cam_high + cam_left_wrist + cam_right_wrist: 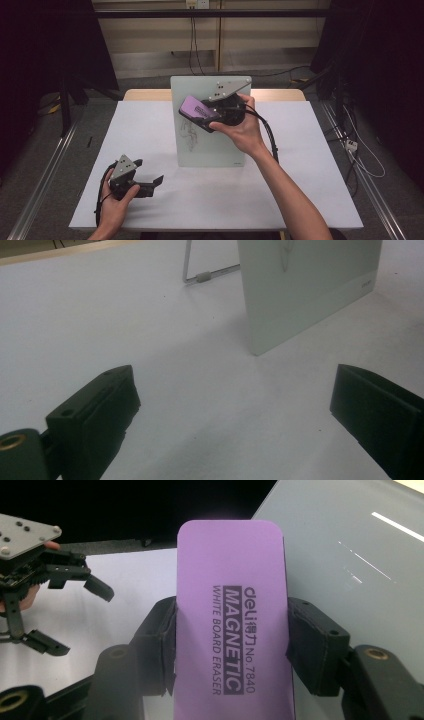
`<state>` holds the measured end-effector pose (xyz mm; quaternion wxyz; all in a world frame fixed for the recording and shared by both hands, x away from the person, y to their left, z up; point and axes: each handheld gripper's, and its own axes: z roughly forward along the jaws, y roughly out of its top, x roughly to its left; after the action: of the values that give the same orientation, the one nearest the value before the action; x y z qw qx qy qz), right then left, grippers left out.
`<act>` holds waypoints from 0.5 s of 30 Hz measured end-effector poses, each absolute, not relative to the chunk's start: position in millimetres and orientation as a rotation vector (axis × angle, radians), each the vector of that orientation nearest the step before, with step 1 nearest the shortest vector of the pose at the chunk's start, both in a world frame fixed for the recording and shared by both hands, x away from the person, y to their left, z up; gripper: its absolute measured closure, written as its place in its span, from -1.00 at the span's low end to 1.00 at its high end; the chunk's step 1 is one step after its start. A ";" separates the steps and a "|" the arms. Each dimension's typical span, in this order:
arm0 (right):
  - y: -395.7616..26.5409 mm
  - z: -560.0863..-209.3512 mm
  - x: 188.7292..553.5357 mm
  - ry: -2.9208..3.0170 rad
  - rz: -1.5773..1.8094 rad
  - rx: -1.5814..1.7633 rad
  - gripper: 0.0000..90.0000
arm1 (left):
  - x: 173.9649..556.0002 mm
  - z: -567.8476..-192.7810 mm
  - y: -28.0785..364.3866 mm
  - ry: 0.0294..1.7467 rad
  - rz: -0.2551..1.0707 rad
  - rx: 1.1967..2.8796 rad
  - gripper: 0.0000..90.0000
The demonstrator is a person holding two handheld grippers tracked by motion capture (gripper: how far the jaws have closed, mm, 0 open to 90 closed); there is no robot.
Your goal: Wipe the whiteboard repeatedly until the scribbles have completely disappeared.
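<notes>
A small whiteboard (200, 145) stands upright on its wire stand in the middle of the table, with dark pen scribbles (189, 134) on its face. My right gripper (200, 114) is shut on a purple whiteboard eraser (196, 109), held against the board's upper half. In the right gripper view the eraser (232, 625) sits squeezed between both jaws, with the board (345, 545) beside it. My left gripper (148, 175) rests low over the table at the front left, open and holding nothing. The left gripper view shows the board's lower corner (300, 295) ahead of the jaws.
A white sheet (280, 190) covers the wooden table. The board's wire stand (202, 276) pokes out behind it. Dark curtains, metal rails and loose cables surround the table on the floor.
</notes>
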<state>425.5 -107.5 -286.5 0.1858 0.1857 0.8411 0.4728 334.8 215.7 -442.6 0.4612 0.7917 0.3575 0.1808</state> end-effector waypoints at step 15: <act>-93.3 -280.2 435.2 2.329 1.244 0.530 -0.07 | 334.3 -443.1 214.6 0.879 0.445 1.952 -0.89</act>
<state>435.2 -93.3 -280.2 0.2223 0.1918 0.8431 0.4505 334.3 214.6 -443.1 0.4595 0.7929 0.3572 0.1806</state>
